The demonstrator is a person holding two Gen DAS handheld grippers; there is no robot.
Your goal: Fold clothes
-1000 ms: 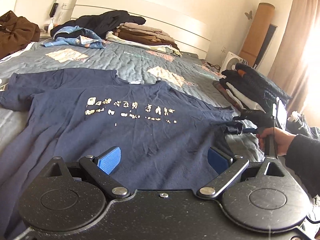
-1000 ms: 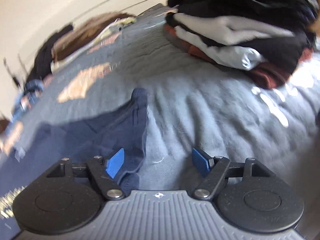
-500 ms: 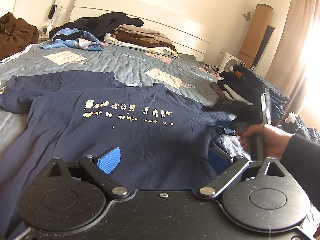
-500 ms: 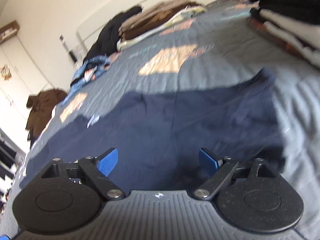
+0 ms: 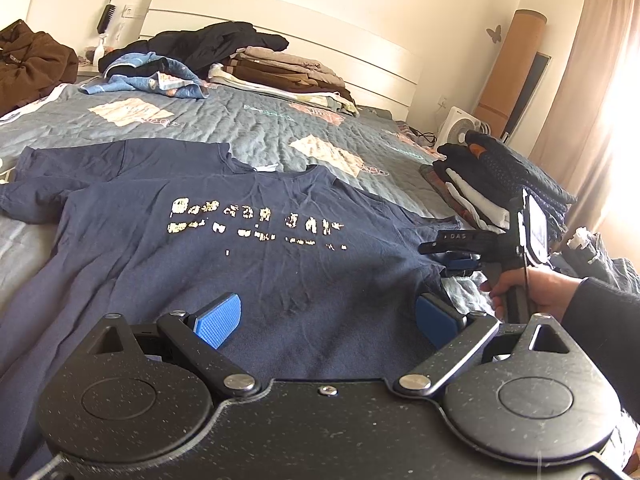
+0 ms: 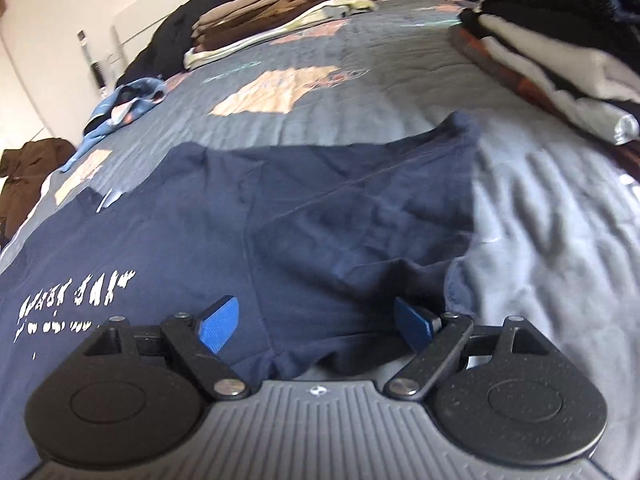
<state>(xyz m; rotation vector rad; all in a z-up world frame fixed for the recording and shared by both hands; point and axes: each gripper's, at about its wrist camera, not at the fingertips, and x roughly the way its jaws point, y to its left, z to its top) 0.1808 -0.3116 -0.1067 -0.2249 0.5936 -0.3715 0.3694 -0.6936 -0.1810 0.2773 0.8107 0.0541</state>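
Sunlit bedroom walls and a white headboard (image 5: 280, 12) close the far side, well beyond both pairs of jaws. Below them a blue-grey quilted bed (image 5: 248, 120) fills both views and carries everything else. Spread flat on the quilt, a navy T-shirt (image 5: 224, 256) with a cracked pale print lies directly ahead of and under the left gripper (image 5: 328, 316), whose jaws stand wide apart with only shirt cloth seen between them, nothing pinched. From the left wrist view the shirt's right sleeve reaches toward the right gripper (image 5: 452, 258), held in a person's hand (image 5: 520, 288) off to the right of the left jaws.

In the right wrist view that sleeve (image 6: 360, 208) lies ahead of the right gripper (image 6: 316, 322); its hem bunches just below and between the blue fingers (image 6: 218, 324). These jaws have just eased slightly inward, yet they stay spread, and the pads do not press on the cloth.

Further right of both jaws sits a folded stack of dark and white clothes (image 5: 496, 184). Far ahead, against the headboard, lie a pile of brown and beige garments (image 5: 280, 72), a black garment (image 5: 216, 40) and a crumpled light-blue one (image 5: 152, 76).
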